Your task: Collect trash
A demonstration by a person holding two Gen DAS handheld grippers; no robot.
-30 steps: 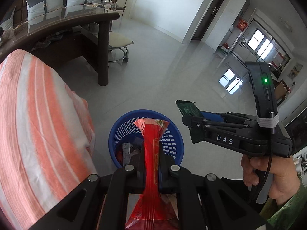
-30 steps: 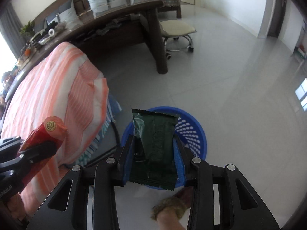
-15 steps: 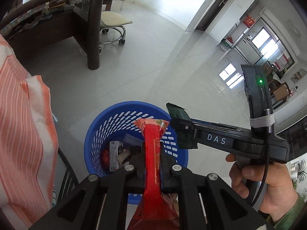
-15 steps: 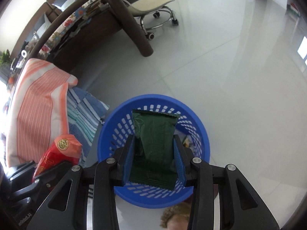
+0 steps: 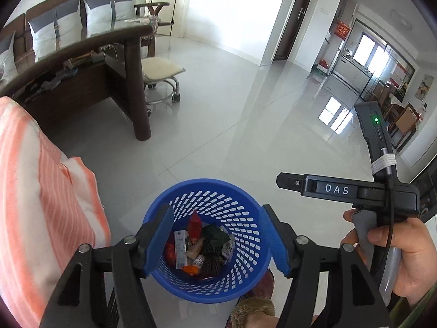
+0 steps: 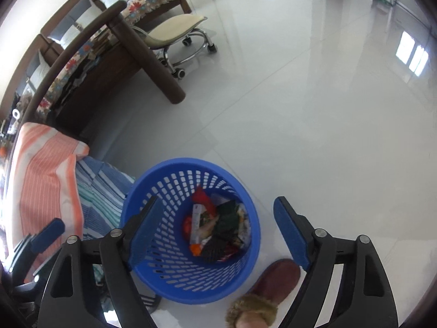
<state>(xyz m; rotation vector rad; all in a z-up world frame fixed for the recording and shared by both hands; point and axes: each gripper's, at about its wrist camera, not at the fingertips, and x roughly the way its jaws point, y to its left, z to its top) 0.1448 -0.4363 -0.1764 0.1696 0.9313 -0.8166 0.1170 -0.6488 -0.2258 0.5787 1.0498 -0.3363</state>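
A blue perforated basket [image 5: 203, 188] [image 6: 174, 172] stands on the pale tiled floor, holding several wrappers. A red wrapper [image 5: 195, 222] [image 6: 200, 199] and a dark green wrapper [image 5: 214, 235] [image 6: 228, 220] lie loose on the pile inside. My left gripper [image 5: 215, 242] hovers above the basket, its jaws opening with nothing between the blue pads. My right gripper [image 6: 218, 235] also hangs over the basket, its jaws opening and empty. The right gripper's body [image 5: 347, 191] shows from the side in the left wrist view, held by a hand [image 5: 404, 251].
An orange-and-white striped cloth [image 5: 38, 191] [image 6: 41, 169] drapes at the left, over a blue striped fabric [image 6: 101, 191]. A dark wooden table leg [image 5: 138, 93] and a rolling stool [image 5: 161, 73] stand beyond. A slippered foot [image 6: 273, 281] is beside the basket.
Both grippers let go: the red wrapper dropped from the left one and the green wrapper from the right one, into the basket. Both sets of jaws now stand wide apart.
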